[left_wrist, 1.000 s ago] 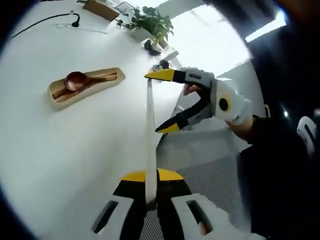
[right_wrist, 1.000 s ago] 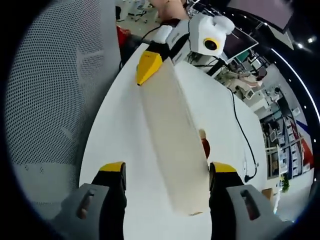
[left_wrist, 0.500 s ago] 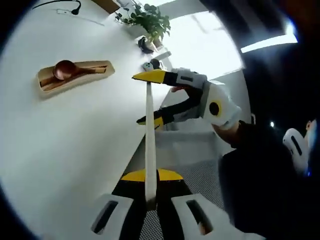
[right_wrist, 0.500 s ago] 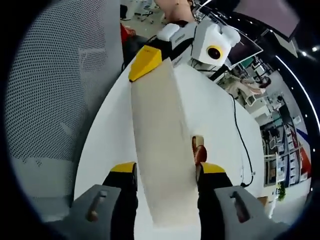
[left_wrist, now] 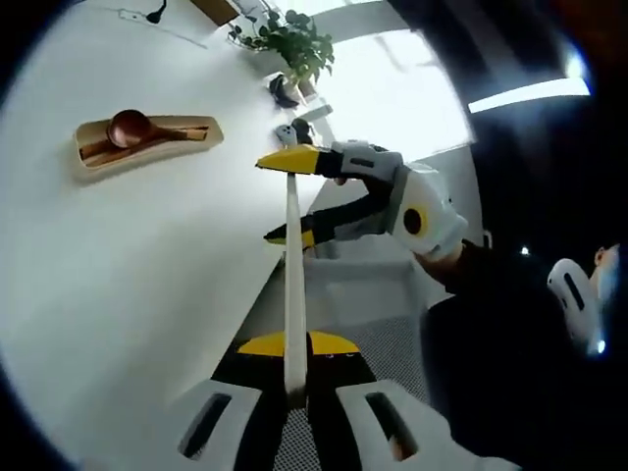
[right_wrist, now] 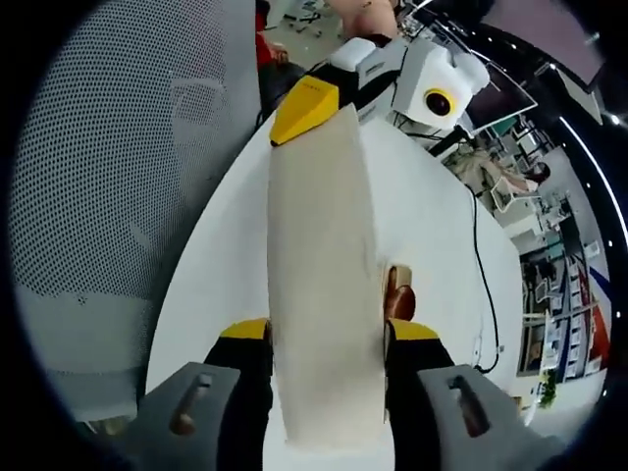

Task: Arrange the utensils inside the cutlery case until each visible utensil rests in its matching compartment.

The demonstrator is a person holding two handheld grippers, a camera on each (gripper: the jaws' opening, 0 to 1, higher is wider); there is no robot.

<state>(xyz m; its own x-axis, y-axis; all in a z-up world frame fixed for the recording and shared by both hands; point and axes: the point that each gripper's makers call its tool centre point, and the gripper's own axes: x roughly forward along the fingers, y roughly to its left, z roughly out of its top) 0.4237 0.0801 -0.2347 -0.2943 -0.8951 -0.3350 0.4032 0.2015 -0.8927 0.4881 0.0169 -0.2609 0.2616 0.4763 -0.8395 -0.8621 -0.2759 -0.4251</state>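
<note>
Closing in since a second ago, the right claw [right_wrist: 324, 339] now has its yellow-tipped jaws pressed against both long sides of the flat pale wooden lid [right_wrist: 322, 285], where earlier they stood wide of it. At the far end the left claw [left_wrist: 293, 345] pinches the same lid [left_wrist: 292, 285] edge-on, jaws nearly shut on its thin edge — in the left gripper view the board shows as a narrow strip running up to the right claw [left_wrist: 287, 196]. Both claws hold the lid in the air above the edge of the white round tabletop [left_wrist: 118, 285]. Well apart on that tabletop lies the light wooden cutlery case [left_wrist: 147, 143], with a dark brown wooden spoon [left_wrist: 130, 129] resting in it beside other brown utensils too small to tell apart. A green potted plant [left_wrist: 290, 41] stands at the far rim.
</note>
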